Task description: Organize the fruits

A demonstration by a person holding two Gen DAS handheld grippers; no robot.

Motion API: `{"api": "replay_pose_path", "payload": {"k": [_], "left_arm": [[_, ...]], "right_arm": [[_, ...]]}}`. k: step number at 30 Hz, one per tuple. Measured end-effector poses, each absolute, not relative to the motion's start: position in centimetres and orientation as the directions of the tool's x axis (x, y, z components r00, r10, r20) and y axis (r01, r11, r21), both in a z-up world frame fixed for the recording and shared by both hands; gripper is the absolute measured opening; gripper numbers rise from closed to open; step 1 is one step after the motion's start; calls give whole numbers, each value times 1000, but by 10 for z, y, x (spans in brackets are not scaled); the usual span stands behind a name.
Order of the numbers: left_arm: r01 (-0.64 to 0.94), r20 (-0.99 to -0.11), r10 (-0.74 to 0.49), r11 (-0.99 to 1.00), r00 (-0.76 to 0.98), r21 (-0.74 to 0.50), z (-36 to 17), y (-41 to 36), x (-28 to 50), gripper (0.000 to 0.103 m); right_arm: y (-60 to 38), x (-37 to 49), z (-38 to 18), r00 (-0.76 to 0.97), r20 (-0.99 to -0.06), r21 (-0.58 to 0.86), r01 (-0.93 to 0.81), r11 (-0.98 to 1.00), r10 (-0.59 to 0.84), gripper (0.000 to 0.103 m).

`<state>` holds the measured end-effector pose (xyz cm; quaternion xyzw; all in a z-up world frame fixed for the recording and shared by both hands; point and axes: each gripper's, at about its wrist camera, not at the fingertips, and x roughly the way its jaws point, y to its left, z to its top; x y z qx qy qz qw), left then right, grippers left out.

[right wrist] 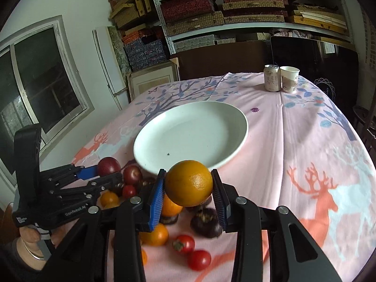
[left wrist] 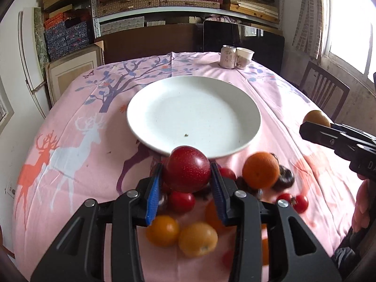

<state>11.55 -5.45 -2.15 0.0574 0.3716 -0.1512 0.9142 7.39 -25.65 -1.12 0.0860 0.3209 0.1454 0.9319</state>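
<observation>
My left gripper (left wrist: 186, 171) is shut on a dark red round fruit (left wrist: 186, 168), held just above the near rim of the white plate (left wrist: 164, 98). My right gripper (right wrist: 188, 185) is shut on an orange (right wrist: 189, 186), held near the plate's (right wrist: 206, 119) front rim. In the left wrist view the right gripper (left wrist: 312, 127) shows at the right edge with its orange (left wrist: 316, 117). In the right wrist view the left gripper (right wrist: 103, 174) shows at the left with the red fruit (right wrist: 108, 164). The plate holds no fruit.
Loose fruit lies on the pink tablecloth in front of the plate: an orange (left wrist: 260, 170), yellow tomatoes (left wrist: 197, 238), red tomatoes (right wrist: 198, 259) and dark chestnut-like fruits (right wrist: 205, 222). A can (right wrist: 272, 78) and paper cup (right wrist: 289, 79) stand at the far edge. A chair (left wrist: 324, 89) is to the right.
</observation>
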Motion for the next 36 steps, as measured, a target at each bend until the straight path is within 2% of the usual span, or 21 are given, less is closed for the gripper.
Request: {"api": "replay_pose_path", "payload": {"k": [3,8,9,10,12,18,24,26,28,33,36], "left_arm": [[320,-739,-250,946,626,-49,-31,-66,156,38],[297,-770,-222,954,598,-44,-49,-75,187,39],[296,-767,-221,954,602,-43,-47,-75,187,47],[296,-758,-223,954,613,-41,-44,-74,183,63],[290,-720,-219,957,658,-26,-31,-68,168,77],[313,-669,-226,950,708,10,-12,-44,107,78],[404,-695,-262,913,670,45,-38,-32,34,78],[422,-716,-257,905,649,57,-51,-35,23,73],[429,-733,-253,901,632,59,-61,-36,21,63],[378,-745,-258,926,615,-9,-68,-19,35,57],[408,-745,-300,912,595,-41,-67,-21,36,37]], "right_arm": [[-250,113,-14,723,-607,272,-202,941,331,38],[-230,145,-24,693,-657,222,-199,954,297,39],[-228,147,-26,691,-661,217,-196,956,292,44],[-228,147,-26,692,-661,217,-195,957,291,53],[-230,138,-22,716,-640,206,-188,960,277,55],[-250,91,-13,755,-600,196,-183,963,265,56],[-285,36,-42,770,-587,254,-117,960,249,60],[-293,26,-55,769,-594,262,-92,961,236,60],[-300,22,-66,763,-599,288,-77,955,242,60],[-307,19,-76,757,-606,318,-50,947,244,60],[-305,17,-76,762,-605,297,-53,953,231,60]]}}
